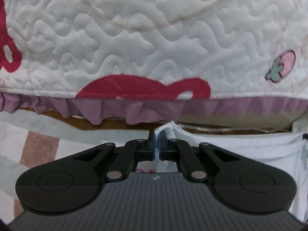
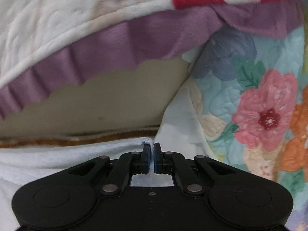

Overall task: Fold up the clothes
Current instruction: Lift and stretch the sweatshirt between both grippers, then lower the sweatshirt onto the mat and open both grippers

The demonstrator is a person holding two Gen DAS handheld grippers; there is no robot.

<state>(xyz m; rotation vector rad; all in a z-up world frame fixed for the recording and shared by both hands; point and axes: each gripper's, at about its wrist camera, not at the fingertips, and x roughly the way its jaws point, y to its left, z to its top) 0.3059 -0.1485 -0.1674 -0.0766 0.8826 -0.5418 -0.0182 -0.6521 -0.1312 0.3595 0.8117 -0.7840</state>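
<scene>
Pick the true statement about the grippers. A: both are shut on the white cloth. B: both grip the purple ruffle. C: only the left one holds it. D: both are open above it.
A: the left gripper and right gripper each have closed jaws pinching an edge of the white cloth; the purple ruffle hangs beyond them, untouched.

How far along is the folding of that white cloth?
Early, it seems. Nothing looks folded yet. In hand: the left gripper and right gripper are each shut on an edge of the white garment, held in front of the quilted bedspread with its purple frill. Left: making the folds and laying it down.
</scene>
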